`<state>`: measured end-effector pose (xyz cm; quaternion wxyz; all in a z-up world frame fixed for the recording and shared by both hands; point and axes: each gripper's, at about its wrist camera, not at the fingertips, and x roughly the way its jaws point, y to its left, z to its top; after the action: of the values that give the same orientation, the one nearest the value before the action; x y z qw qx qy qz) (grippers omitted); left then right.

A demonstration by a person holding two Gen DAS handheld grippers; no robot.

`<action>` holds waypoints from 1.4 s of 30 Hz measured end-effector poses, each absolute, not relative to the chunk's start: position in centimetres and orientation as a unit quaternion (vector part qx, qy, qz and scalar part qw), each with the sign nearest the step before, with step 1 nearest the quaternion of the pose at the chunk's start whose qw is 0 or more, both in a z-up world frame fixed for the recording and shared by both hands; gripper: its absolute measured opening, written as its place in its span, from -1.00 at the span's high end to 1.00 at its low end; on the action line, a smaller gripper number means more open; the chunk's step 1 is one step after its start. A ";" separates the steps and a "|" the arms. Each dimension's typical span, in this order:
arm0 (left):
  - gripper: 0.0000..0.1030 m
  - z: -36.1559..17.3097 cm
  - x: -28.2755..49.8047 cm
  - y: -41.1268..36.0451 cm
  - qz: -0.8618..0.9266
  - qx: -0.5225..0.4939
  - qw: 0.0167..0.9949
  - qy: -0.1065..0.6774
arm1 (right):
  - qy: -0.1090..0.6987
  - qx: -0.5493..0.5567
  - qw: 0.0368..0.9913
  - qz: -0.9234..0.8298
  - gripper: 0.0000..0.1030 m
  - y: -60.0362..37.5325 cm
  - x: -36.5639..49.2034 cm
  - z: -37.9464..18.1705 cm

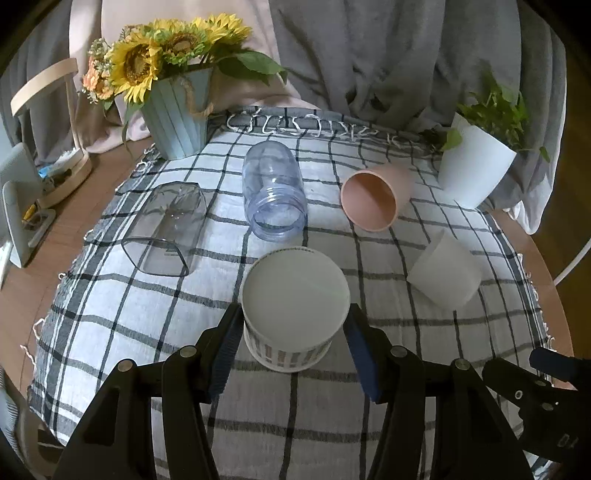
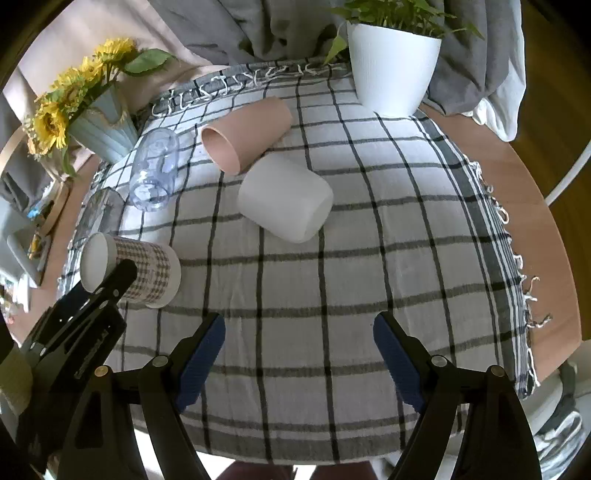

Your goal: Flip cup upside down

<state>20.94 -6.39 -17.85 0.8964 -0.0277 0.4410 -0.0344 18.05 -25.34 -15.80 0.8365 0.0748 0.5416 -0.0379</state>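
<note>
On the checked cloth [image 1: 110, 325], patterned cup [image 1: 291, 314] between left gripper [image 1: 291, 350] fingers.

**What can't be made out**

The left gripper [image 2: 88, 295] covers part of the checked paper cup [image 2: 147, 273]. The hexagonal clear glass [image 2: 98, 214] is mostly lost behind that cup. The shelf clutter [image 1: 55, 177] blurs. The potted plant [image 2: 391, 14] is cropped.

Left wrist camera peers close and downward over the checked cloth [image 1: 147, 314] toward the sunflowers [image 1: 147, 59], right wrist camera sits higher, right of them, facing the same way, both sharing that cloth.
</note>
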 end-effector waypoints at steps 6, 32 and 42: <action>-0.07 -18.2 21.9 -6.3 -0.035 -0.029 0.892 0.450 | 0.535 0.082 0.840 -0.040 -0.60 -25.3 18.5 -15.5; -0.99 -12.3 14.6 -9.0 0.052 -0.011 0.909 0.414 | 0.503 0.076 0.861 0.024 -0.83 -28.0 16.0 -12.4; -0.99 -9.3 10.5 -8.4 0.052 0.003 0.913 0.405 | 0.471 0.079 0.877 0.045 -0.83 -28.0 12.7 -9.3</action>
<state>10.46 -8.40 -9.25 0.9126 0.0029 0.4055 0.0517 12.67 -28.00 -9.28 0.8772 0.0792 0.4714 0.0455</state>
